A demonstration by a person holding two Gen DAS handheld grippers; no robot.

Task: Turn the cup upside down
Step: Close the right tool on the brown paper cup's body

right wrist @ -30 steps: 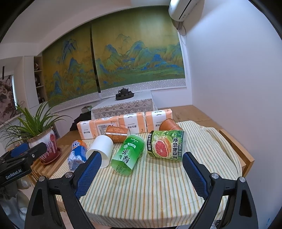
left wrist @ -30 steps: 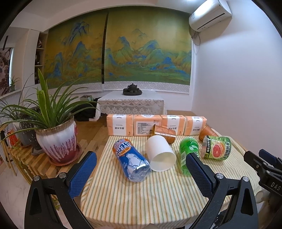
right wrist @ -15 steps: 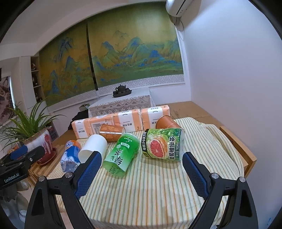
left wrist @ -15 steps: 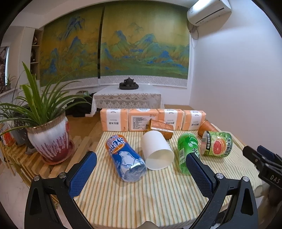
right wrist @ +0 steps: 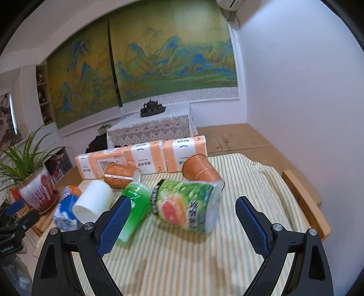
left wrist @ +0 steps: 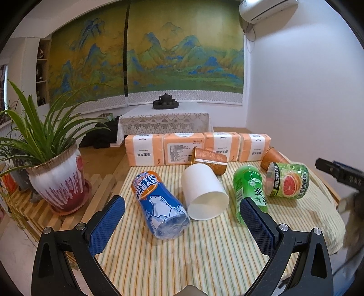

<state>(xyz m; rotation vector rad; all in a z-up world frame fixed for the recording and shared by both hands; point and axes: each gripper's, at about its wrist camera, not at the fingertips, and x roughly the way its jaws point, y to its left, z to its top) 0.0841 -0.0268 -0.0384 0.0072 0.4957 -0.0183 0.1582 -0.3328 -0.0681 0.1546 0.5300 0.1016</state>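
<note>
On the striped-cloth worktop point(left wrist: 204, 261), at twelve o'clock from the left tongs point(left wrist: 182, 218), a white paper cup point(left wrist: 203, 193) lies sideways, mouth toward the camera, probably so its wall can be pinched. Left tongs and right tongs point(right wrist: 182, 218) gape wide, holding nothing.

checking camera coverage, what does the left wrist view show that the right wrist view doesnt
Left wrist only: the ARCTIC OCEAN bottle's readable label, the white cup's open mouth facing the camera, and the air conditioner almost whole.

Right wrist only: the wooden table edge beyond the striped cloth, and the grapefruit pack close between its open fingers.

Both: the green bottle, two orange cups, tissue packs, potted plant.
</note>
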